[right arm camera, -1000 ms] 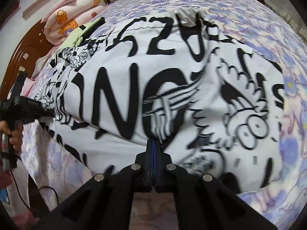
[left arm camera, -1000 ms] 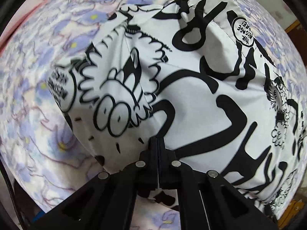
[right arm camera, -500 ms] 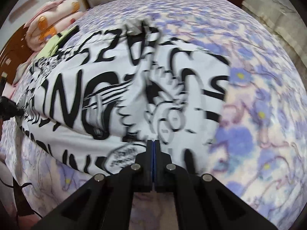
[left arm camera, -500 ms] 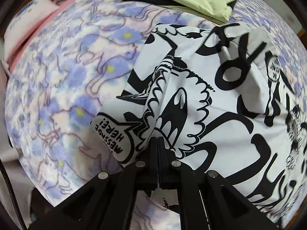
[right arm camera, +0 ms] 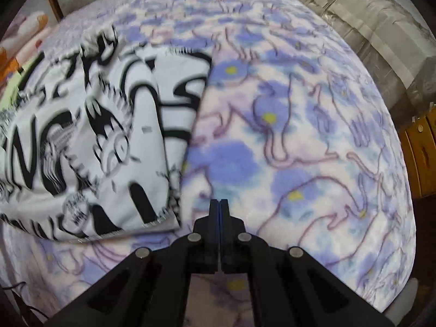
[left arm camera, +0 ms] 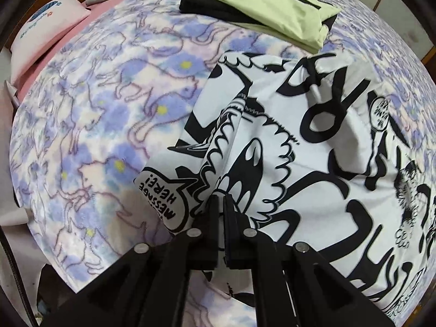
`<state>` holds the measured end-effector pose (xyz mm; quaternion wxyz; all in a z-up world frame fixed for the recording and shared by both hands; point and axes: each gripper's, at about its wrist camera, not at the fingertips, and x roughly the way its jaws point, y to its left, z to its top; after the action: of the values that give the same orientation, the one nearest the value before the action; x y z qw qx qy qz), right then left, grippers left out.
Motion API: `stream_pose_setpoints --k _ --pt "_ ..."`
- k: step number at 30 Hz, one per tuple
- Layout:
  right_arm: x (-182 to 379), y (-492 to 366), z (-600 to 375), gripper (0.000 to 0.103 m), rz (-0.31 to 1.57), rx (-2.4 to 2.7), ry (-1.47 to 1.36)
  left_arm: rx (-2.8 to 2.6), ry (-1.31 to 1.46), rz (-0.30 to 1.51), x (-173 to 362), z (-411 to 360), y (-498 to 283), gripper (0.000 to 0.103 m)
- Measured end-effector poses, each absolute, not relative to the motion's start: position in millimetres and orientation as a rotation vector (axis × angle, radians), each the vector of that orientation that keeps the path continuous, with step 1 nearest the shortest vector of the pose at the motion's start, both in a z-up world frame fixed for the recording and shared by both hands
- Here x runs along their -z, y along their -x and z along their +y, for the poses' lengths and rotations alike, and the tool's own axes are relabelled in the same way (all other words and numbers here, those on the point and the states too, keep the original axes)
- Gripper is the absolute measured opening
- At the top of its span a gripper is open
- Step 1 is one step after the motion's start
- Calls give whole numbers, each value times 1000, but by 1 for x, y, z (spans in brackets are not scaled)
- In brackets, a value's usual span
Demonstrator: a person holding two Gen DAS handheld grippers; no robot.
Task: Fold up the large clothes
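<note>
both side flaps now lie folded in over the shirt (left arm camera: 313,141), narrowing it on the blanket (left arm camera: 95,125). left gripper (left arm camera: 220,204) stays pinched on a fold near the shirt's left edge, while the right gripper (right arm camera: 219,204), shut on nothing, has swung off past its right edge. bare blanket lies open either side; the green pile (left arm camera: 272,5) crowds the far end.

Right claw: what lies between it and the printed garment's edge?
Only bare floral blanket separates the right claw from the printed garment, seen in the right wrist view.
</note>
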<state>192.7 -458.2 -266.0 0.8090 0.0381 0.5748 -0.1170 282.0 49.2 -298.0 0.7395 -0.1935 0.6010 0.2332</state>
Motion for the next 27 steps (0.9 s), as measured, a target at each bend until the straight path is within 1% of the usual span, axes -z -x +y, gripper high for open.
stream_pose_setpoints --k 6,8,11,15,18,21,27 --pt "228 -215 -414 0 1090 38 -171 -386 431 1239 266 27 -288 4" --pt "223 -225 -391 0 1057 -40 -188 -286 445 1226 257 11 -290 4" --pt "222 -237 -356 0 1031 -137 -211 -121 416 1228 245 -20 -294 4" --pt "232 -254 -304 0 1047 -289 -226 84 338 1251 234 -73 -298 4" --pt "238 -257 -276 0 1047 -369 -257 193 337 1273 235 -101 -299 4" --pt "248 -265 -261 0 1081 -402 -290 250 343 1321 246 -122 -302 3" --pt "270 -291 -249 0 1103 -373 -298 249 361 1379 270 -137 -318 3"
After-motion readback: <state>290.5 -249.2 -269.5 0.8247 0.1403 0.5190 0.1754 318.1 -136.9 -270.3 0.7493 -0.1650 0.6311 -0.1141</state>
